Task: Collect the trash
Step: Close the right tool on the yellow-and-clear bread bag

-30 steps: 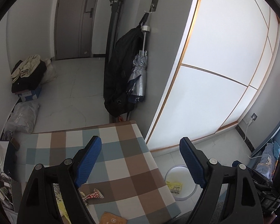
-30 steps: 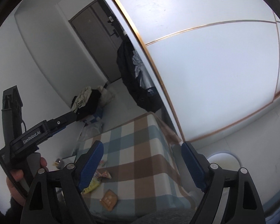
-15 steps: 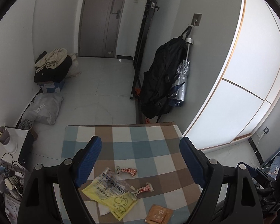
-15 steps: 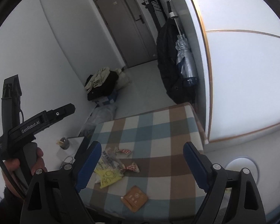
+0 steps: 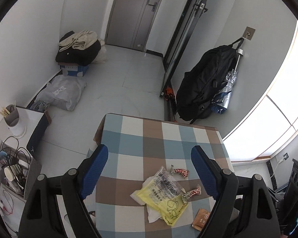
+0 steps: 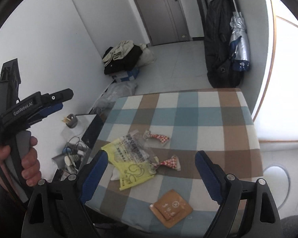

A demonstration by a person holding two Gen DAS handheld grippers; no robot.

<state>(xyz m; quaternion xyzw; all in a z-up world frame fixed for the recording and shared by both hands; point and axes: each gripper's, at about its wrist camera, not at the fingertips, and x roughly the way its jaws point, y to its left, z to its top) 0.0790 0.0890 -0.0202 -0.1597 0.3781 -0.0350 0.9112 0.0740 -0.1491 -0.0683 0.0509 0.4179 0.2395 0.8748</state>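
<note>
Trash lies on a checked tablecloth (image 5: 149, 134) (image 6: 188, 109). It includes a yellow and clear plastic bag (image 5: 164, 196) (image 6: 132, 159), two red-and-white candy wrappers (image 5: 180, 171) (image 6: 159, 137) (image 5: 191, 193) (image 6: 168, 162) and a brown paper sachet (image 5: 201, 218) (image 6: 171, 208). My left gripper (image 5: 150, 170) is open and empty above the table's near part. It also shows in the right wrist view (image 6: 49, 107), held in a hand at the left. My right gripper (image 6: 152, 174) is open and empty above the bag and sachet.
A white bin (image 6: 276, 180) stands on the floor right of the table. A black backpack (image 5: 204, 83) and a silver umbrella (image 5: 226, 91) hang on the wall beyond. A cluttered side stand with a cup (image 5: 15, 121) and cables sits left. Clothes on a box (image 5: 77, 49) lie by the door.
Both cameras have tilted down and swung left toward the table. The trash is now in fuller view between the fingers. Both grippers stay open.
</note>
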